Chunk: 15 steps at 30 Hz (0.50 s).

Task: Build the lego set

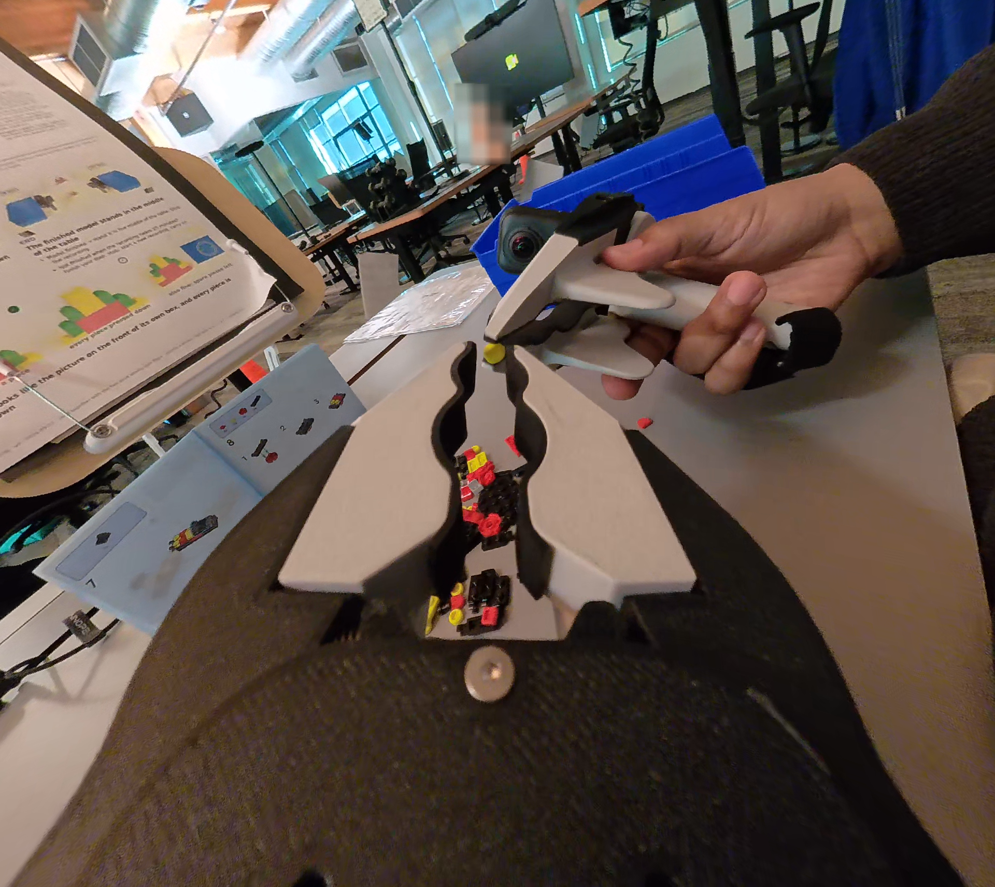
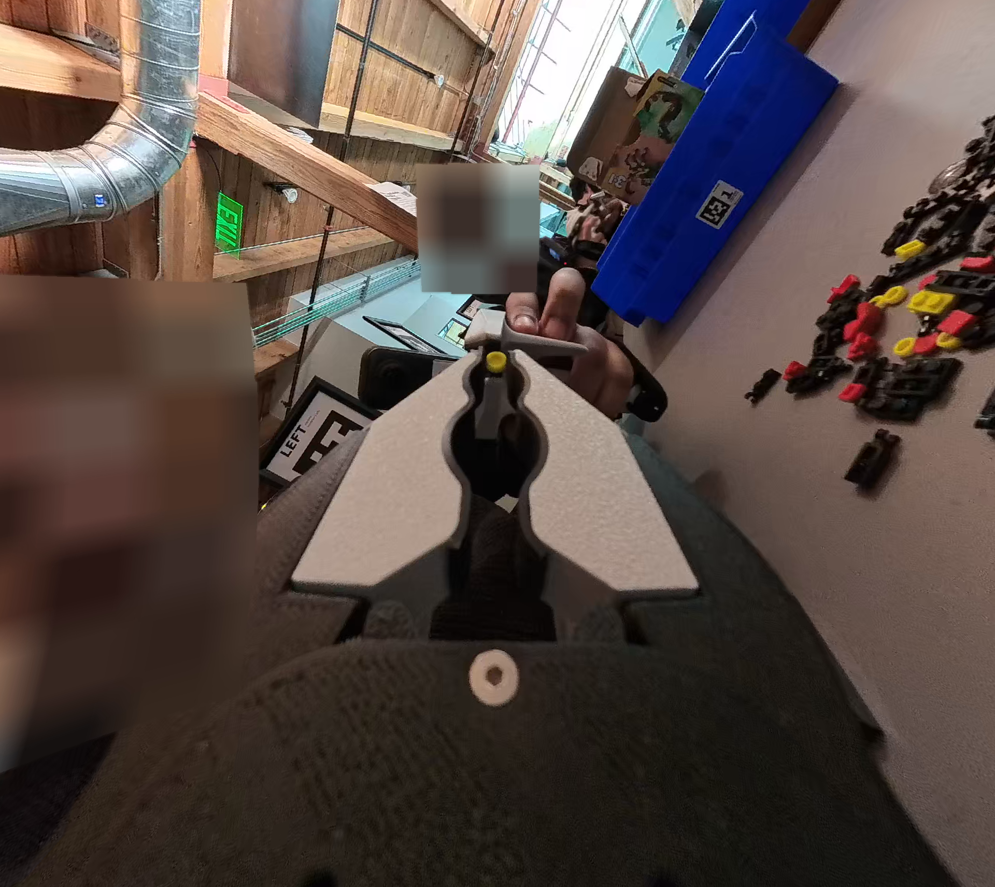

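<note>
Open workshop, grey surface [image 1: 754, 511] strewn with lego pieces [image 1: 487, 500] | my right gripper [image 2: 495, 361] pinches a yellow round stud [image 2: 496, 361] aloft, meeting my left gripper [image 1: 492, 355], tips slightly parted, apparently for a handover.

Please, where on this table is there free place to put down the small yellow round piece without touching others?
Bare grey table lies right of the lone small red brick, out to the table's edge. A narrower strip runs between the blue plastic bin and the heap of black, red and yellow bricks, which is crowded.
</note>
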Each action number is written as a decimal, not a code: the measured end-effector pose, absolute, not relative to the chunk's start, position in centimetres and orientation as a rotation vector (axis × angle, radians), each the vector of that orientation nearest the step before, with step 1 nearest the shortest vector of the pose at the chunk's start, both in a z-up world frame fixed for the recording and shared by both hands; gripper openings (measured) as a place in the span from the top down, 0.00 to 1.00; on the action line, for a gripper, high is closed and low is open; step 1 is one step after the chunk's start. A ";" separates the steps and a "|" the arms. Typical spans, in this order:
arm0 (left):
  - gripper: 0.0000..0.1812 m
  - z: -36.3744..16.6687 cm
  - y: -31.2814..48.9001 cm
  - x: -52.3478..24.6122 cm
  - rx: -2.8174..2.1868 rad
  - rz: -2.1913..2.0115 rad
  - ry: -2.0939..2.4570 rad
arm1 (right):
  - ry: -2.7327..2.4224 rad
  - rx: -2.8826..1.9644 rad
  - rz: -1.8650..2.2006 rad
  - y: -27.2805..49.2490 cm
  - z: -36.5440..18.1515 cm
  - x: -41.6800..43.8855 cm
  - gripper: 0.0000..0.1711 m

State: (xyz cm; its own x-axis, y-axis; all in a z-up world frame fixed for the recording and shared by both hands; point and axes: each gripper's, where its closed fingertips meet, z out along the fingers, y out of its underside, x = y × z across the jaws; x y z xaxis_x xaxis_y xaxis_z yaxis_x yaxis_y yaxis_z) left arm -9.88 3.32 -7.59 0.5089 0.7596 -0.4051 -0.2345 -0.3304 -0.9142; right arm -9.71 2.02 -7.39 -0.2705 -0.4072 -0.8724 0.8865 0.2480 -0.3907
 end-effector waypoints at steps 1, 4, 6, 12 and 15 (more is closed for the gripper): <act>0.96 -7.6 3.3 -9.9 -1.604 1.080 -0.461 | 1.302 0.510 -1.351 2.0 -7.4 -9.7 0.97; 0.95 -7.4 3.3 -9.8 -1.601 1.082 -0.453 | 1.295 0.506 -1.352 2.1 -7.3 -9.7 0.96; 0.96 -7.3 3.2 -9.8 -1.600 1.077 -0.454 | 1.294 0.506 -1.355 2.1 -7.2 -9.8 0.97; 0.96 -7.4 3.4 -9.6 -1.599 1.070 -0.438 | 1.298 0.507 -1.352 2.1 -7.3 -9.8 0.96; 0.95 -7.5 3.5 -9.6 -1.606 1.064 -0.435 | 1.300 0.500 -1.349 2.1 -7.3 -9.8 0.96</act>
